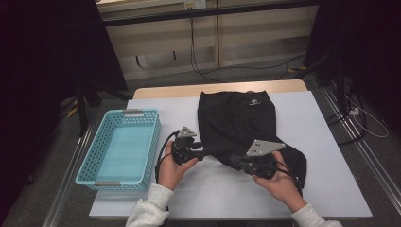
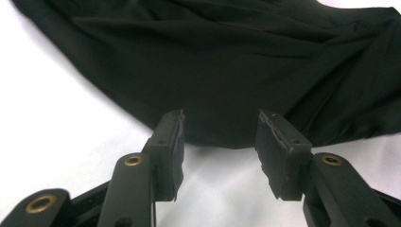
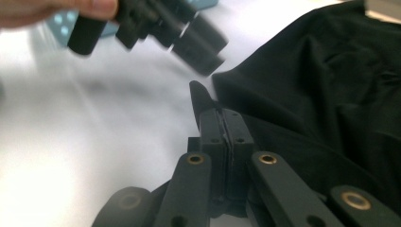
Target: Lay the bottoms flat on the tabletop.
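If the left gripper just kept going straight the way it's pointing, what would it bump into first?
Most likely the hem of the black garment. The left gripper has its jaws apart, aimed at that edge just ahead, with bare white table below. How close the cloth lies is hard to judge.

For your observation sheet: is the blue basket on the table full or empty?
Empty. In the high view the blue basket shows its bare floor from wall to wall, and the black garment lies outside it on the table.
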Tool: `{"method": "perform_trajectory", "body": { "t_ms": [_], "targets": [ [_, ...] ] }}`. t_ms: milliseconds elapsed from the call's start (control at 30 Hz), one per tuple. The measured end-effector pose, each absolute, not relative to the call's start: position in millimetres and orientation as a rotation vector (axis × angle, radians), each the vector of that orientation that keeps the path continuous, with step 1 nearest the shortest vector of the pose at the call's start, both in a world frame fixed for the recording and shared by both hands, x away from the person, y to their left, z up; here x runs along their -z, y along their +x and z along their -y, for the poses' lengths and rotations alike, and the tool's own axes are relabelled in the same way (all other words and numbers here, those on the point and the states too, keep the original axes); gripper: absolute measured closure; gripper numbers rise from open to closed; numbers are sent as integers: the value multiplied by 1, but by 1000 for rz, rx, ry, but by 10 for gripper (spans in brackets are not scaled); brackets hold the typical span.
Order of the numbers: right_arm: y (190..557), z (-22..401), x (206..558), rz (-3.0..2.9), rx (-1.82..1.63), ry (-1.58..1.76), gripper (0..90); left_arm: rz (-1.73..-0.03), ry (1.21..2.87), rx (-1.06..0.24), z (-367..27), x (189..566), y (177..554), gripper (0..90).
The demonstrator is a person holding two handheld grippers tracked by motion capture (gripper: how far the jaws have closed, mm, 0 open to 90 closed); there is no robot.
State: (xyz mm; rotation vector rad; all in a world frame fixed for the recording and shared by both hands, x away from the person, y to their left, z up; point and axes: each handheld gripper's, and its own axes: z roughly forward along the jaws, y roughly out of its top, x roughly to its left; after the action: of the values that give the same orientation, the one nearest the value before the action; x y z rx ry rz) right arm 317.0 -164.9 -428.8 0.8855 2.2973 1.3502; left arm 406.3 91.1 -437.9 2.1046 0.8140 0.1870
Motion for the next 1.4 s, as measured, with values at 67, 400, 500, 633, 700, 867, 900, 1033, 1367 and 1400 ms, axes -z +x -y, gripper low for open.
{"method": "perform_trajectory", "body": {
  "t_ms": [67, 400, 500, 633, 700, 867, 900, 1033, 1367, 1400],
  "targets": [
    [317, 173, 426, -2260, -1382, 916, 889, -806, 2118, -183, -88, 439, 407, 543],
    [311, 187, 422, -2199, -1399, 975, 888, -801, 2132, -118, -72, 446, 410, 573],
    [309, 188, 422, -2195, -1391, 981, 888, -794, 2140, -112, -68, 450, 411, 609],
    [310, 190, 427, -2192, -1374, 1000, 887, -783, 2161, -94, -61, 457, 412, 724],
    [310, 191, 429, -2191, -1373, 1011, 886, -773, 2176, -81, -58, 461, 413, 778],
    [311, 192, 432, -2191, -1360, 1023, 886, -785, 2181, -63, -55, 463, 413, 894],
    [311, 193, 433, -2190, -1362, 1023, 886, -785, 2182, -64, -55, 463, 413, 898],
    [312, 191, 434, -2192, -1369, 1035, 886, -798, 2185, -59, -58, 458, 413, 900],
    [309, 194, 423, -2158, -1487, 1046, 885, -910, 2077, -95, -106, 422, 424, 900],
    [309, 195, 423, -2163, -1483, 1056, 885, -914, 2075, -108, -109, 420, 425, 900]
  ]
}}
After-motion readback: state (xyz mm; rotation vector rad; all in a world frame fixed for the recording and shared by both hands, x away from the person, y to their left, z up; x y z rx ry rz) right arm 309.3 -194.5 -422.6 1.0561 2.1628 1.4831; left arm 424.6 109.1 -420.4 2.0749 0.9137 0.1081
